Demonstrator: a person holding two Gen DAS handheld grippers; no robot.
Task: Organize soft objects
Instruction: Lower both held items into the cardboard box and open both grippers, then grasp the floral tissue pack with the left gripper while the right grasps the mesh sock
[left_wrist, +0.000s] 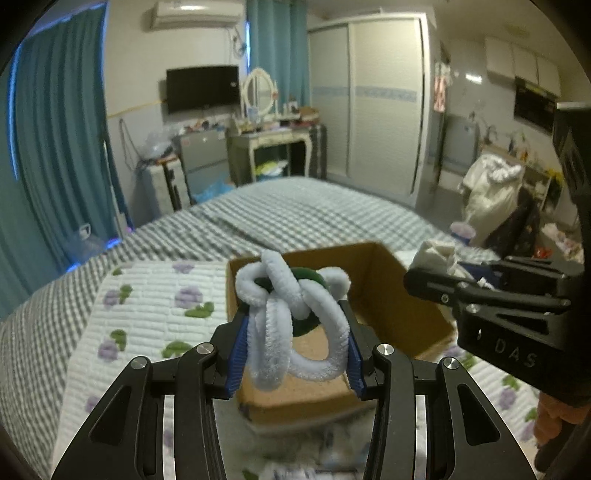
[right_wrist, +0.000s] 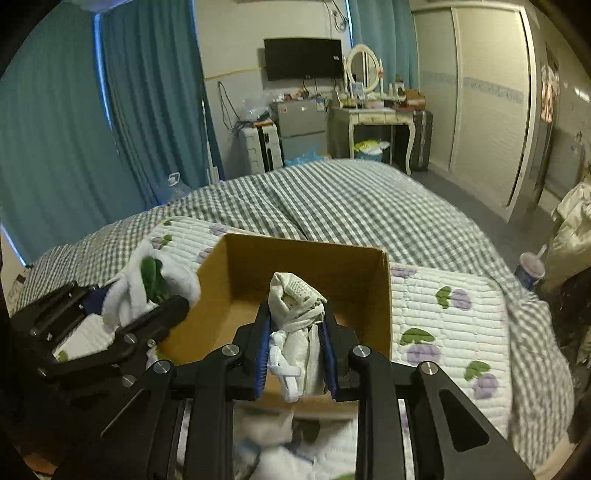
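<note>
Left gripper (left_wrist: 295, 332) pinches a fuzzy white looped toy (left_wrist: 295, 317); right gripper (right_wrist: 297, 347) pinches crumpled white cloth (right_wrist: 297, 306), box (right_wrist: 382, 295) ahead; toy's green part mostly hidden.

A fluffy white chenille loop toy (left_wrist: 295, 321) with dark green patches. A cream-white bundled cloth (right_wrist: 299, 314). A plain brown cardboard box (right_wrist: 314, 266). A white quilted mat (left_wrist: 155, 306) with purple flowers and green leaves on a grey-and-white checked bed cover (right_wrist: 351, 199).

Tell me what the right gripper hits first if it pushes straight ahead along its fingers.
Probably the far inner wall of the cardboard box. The right gripper, shut on a cream cloth bundle, points over the open box, with nothing else visibly ahead. Depth is unclear; the bundle might touch the box floor first.
</note>
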